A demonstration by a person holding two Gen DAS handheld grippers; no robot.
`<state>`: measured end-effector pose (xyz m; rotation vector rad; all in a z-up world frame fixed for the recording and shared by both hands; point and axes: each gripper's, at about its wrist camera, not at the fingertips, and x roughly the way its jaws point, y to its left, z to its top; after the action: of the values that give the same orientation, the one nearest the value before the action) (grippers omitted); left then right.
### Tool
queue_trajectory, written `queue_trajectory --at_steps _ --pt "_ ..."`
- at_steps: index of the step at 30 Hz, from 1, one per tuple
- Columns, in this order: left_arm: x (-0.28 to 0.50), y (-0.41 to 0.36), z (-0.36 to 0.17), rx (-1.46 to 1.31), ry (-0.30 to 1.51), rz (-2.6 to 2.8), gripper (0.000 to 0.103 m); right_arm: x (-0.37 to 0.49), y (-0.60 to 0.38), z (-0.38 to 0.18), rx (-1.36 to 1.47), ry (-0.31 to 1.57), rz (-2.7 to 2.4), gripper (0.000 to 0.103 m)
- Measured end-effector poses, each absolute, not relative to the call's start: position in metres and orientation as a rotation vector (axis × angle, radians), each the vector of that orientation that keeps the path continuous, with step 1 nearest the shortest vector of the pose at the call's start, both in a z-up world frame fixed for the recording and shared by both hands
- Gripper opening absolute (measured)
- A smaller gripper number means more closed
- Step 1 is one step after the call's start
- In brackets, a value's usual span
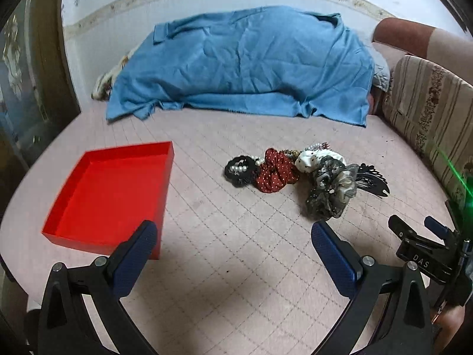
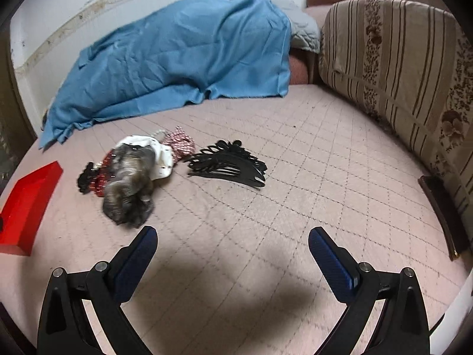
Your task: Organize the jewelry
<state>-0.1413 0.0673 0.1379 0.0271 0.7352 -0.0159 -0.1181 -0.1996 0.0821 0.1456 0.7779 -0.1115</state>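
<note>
Your left claw (image 1: 233, 233) is spread wide and holds nothing. Your right claw (image 2: 233, 235) is wide too, with nothing in it. The pile of hair ties (image 1: 291, 174) sits in the middle of the left view, on the pink bed (image 1: 236, 266). The black comb (image 2: 229, 164) lies just beside the pile. The red box (image 1: 109, 189) sits at the left, apart from the pile.

One red tray (image 1: 74, 195), four fabric scrunchies (image 1: 275, 174), one black hair comb (image 2: 227, 162), one blue blanket (image 1: 242, 65), two open grippers (image 1: 233, 236).
</note>
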Motion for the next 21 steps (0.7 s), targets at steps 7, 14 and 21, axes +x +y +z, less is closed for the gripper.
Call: queue_trajectory --at_steps 7,14,21 --pt "-0.166 0.073 0.155 0.030 0.687 -0.030 0.103 -0.139 -0.189 0.092 0.147 0.764 -0.103 0.103" --pt "-0.187 0.084 0.174 0.005 0.623 -0.039 0.103 -0.158 -0.172 0.107 0.030 0.704 -0.143 0.103" --pt "-0.204 0.081 0.205 0.023 0.512 0.011 0.103 -0.147 -0.198 0.134 0.037 0.647 -0.137 0.103"
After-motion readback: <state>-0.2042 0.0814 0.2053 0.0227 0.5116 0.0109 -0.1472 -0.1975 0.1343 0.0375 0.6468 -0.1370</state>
